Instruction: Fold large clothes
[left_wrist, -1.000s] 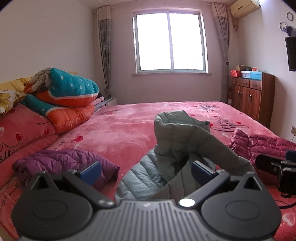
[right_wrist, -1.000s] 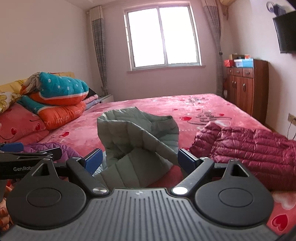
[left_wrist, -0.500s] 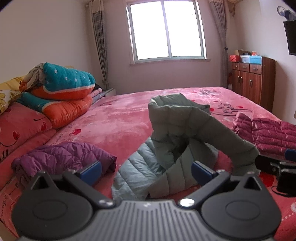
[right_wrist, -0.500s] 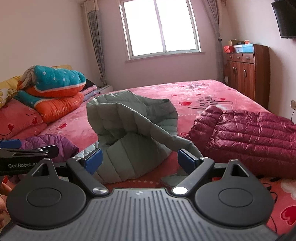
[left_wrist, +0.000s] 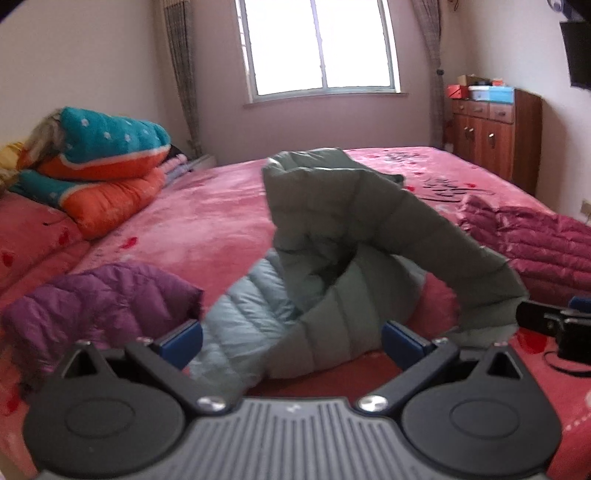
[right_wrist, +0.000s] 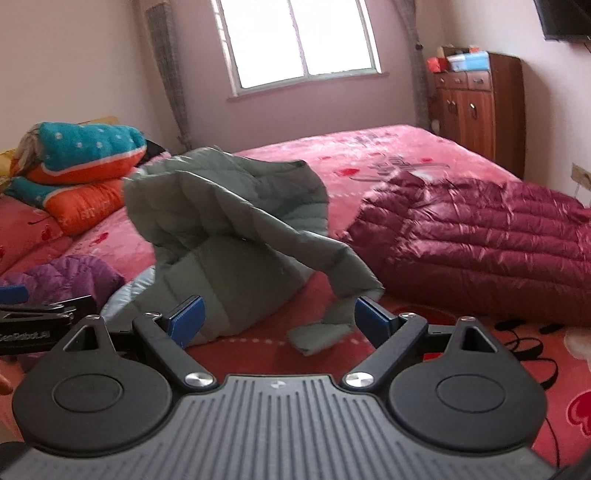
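A grey-green puffer jacket (left_wrist: 343, 236) lies crumpled in a heap on the pink bed (left_wrist: 207, 221), one sleeve arching down to the right. It also shows in the right wrist view (right_wrist: 225, 221), its sleeve end (right_wrist: 325, 332) resting on the bed. My left gripper (left_wrist: 293, 341) is open and empty just in front of the jacket's near edge. My right gripper (right_wrist: 279, 321) is open and empty, the sleeve end lying just beyond its right blue pad (right_wrist: 371, 319).
A purple puffer jacket (left_wrist: 99, 299) lies at the left and a maroon one (right_wrist: 476, 243) at the right. Folded quilts (left_wrist: 103, 173) are stacked at the head of the bed. A wooden cabinet (left_wrist: 498, 133) stands against the right wall. A black cable (right_wrist: 532, 332) lies on the bed.
Both grippers have dropped lower and moved closer to the grey-green jacket, which looms larger. The jacket's sleeve end has come to rest on the bed by the right gripper.
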